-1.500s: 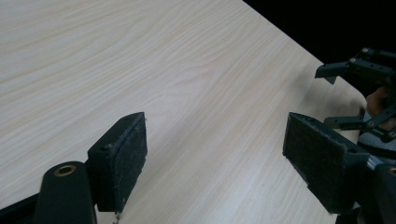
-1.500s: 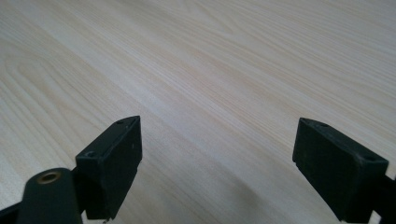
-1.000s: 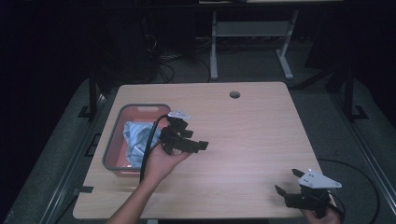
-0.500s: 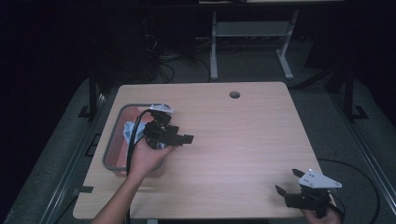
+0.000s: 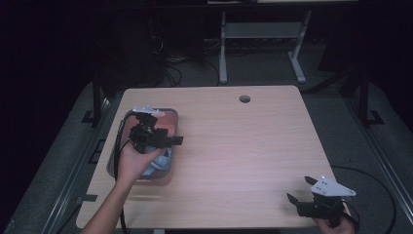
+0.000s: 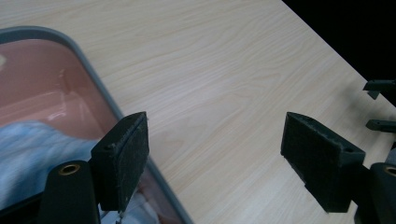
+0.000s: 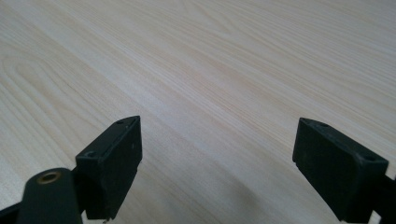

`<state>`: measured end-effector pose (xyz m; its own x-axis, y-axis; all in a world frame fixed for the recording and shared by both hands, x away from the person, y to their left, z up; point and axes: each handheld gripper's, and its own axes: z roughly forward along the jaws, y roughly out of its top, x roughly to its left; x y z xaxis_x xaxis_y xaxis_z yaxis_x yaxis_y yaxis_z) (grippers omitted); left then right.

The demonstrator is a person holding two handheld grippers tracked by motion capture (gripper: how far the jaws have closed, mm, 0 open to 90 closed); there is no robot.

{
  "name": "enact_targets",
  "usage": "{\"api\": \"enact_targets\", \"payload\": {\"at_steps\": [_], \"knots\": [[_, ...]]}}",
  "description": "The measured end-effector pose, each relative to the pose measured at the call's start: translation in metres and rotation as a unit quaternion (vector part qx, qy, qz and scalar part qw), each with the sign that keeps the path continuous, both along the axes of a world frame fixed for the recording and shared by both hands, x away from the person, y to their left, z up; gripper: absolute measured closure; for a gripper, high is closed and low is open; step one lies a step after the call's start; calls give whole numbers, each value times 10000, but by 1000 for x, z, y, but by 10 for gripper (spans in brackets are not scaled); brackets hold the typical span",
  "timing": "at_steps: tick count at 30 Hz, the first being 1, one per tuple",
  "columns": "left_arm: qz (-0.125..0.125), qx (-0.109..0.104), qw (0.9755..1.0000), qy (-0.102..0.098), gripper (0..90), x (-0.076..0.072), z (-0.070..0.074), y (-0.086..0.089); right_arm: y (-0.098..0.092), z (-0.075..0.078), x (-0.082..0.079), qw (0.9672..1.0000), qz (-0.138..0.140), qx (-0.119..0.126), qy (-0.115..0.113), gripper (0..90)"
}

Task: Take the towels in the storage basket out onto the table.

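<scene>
Holding our left gripper (image 5: 168, 141) over the bin (image 5: 171, 117), we have its jaws spread wide with nothing between them. From the left gripper view the near jaw hangs right at the bin's grey rim (image 6: 100, 88), while the far jaw sits out over bare table (image 6: 224, 93). Inside the bin we see a light blue cloth (image 6: 32, 154) lying against the pinkish floor, below and beside the near jaw; we cannot tell whether that jaw touches it. In the high view the cloth (image 5: 160, 161) shows just under our left hand (image 5: 132, 163), toward the bin's near end, and the gripper's cable loops down along the bin's left side.

The bin stands on the left part of the table, close to its left edge. A round hole (image 5: 244, 99) sits near the far edge of the table, well apart from the bin.

Our right gripper (image 5: 304, 200) rests low at the near right corner of the table, well apart from the bin and the cloth. Its jaws are also spread wide and grasp nothing; in the right gripper view we see plain wood grain between them. Its grey plate (image 5: 332, 186) shows on top in the high view.
</scene>
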<state>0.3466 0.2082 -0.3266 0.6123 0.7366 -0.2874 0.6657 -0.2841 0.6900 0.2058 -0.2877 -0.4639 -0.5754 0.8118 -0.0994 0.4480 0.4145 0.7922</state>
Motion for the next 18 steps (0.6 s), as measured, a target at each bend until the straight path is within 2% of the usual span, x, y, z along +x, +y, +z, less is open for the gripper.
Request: {"api": "enact_targets", "payload": {"at_steps": [7, 10, 18], "knots": [[183, 10, 9998, -22, 228, -2, 3, 19, 0, 0, 0, 10000, 3, -10, 1, 152], [335, -3, 9994, -27, 228, -3, 3, 32, 1, 0, 0, 10000, 1, -16, 9, 152], [593, 18, 9982, -23, 230, -5, 1, 52, 1, -1, 1, 10000, -7, -25, 13, 152]]}}
